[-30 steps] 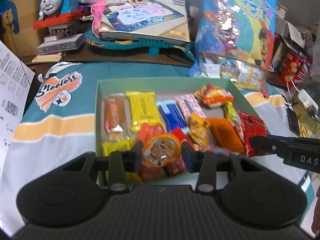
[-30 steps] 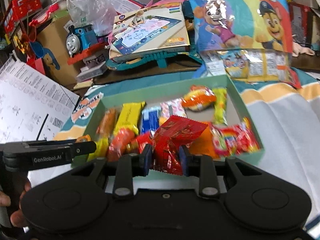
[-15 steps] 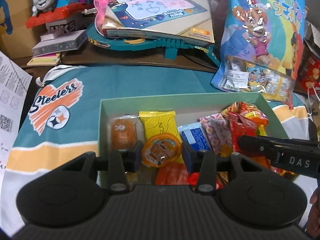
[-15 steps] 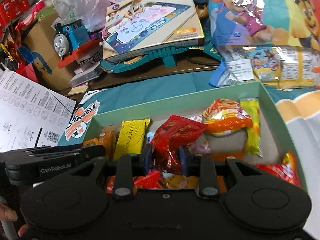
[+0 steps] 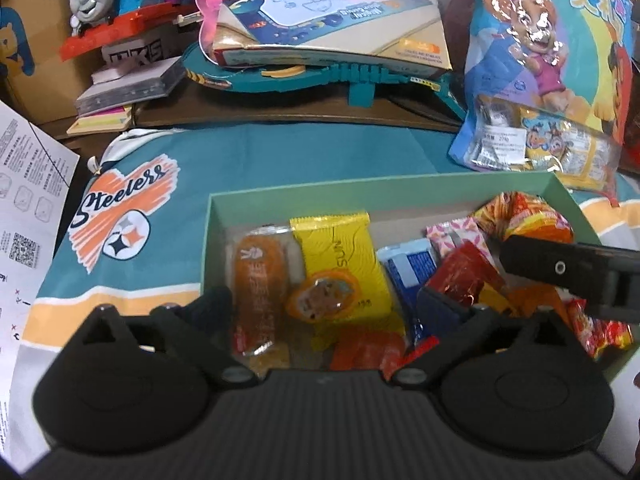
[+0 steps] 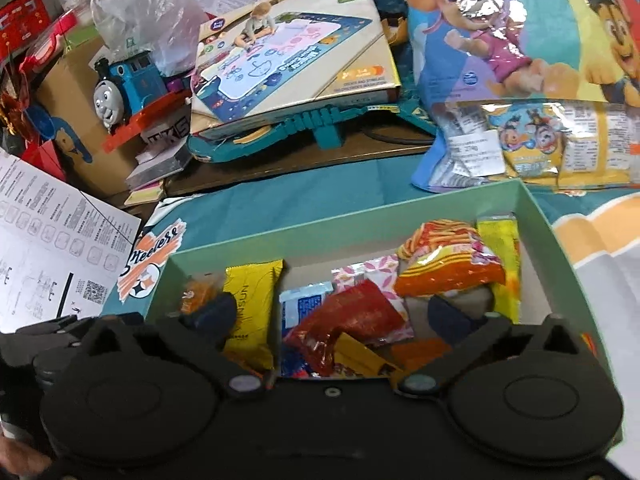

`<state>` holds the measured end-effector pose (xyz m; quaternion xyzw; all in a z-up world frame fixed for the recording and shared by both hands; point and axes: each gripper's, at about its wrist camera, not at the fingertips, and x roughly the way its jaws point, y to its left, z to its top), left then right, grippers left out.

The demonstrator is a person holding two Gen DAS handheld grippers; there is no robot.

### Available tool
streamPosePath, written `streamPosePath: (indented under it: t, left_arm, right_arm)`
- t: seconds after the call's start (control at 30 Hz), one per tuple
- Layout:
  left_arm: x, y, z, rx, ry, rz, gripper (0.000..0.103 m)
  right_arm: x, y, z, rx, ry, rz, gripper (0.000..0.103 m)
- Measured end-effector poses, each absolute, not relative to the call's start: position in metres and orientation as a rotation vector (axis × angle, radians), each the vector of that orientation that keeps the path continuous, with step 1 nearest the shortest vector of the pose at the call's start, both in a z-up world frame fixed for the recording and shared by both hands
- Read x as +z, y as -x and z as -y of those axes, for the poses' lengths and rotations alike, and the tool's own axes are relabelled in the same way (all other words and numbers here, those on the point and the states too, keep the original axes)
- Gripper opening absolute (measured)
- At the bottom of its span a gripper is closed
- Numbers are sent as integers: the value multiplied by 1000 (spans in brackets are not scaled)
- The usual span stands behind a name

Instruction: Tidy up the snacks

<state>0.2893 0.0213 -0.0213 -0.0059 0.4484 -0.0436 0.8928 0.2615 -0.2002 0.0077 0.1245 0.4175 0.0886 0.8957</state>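
1. Left gripper (image 5: 326,308): jaws spread wide, having just been opening. The orange round jelly cup (image 5: 323,297) lies between them, touched by neither pad, resting on the yellow packet (image 5: 340,256).
2. Right gripper (image 6: 330,320): jaws likewise wide, just opened. The red snack packet (image 6: 352,316) lies loose between them, its long axis running diagonally from near left to far right.
3. Green box (image 5: 400,188): an open tray on the teal cloth (image 5: 280,156) covering the counter, holding all the snacks. The yellow packet and the orange bar (image 5: 258,280) lie side by side at the left, long axes pointing away from the camera; the blue packet (image 5: 412,268) lies parallel, mid-box.
4. Orange-striped bag (image 6: 448,260): at the far right of the box, long axis crosswise, beside a yellow stick packet (image 6: 500,252) lying along the right wall.
5. Background: a cartoon snack bag (image 6: 520,40), a drawing-mat box (image 6: 296,56) and a blue toy train (image 6: 128,80) behind the box.
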Motion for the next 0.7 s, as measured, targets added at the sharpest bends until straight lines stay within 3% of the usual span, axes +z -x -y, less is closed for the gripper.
streamPosePath:
  t: [0.7]
  left_arm:
    - [23,-200,-14,-125,30,-882,103]
  right_arm:
    - [50,-163,221,155,-260,-865,103]
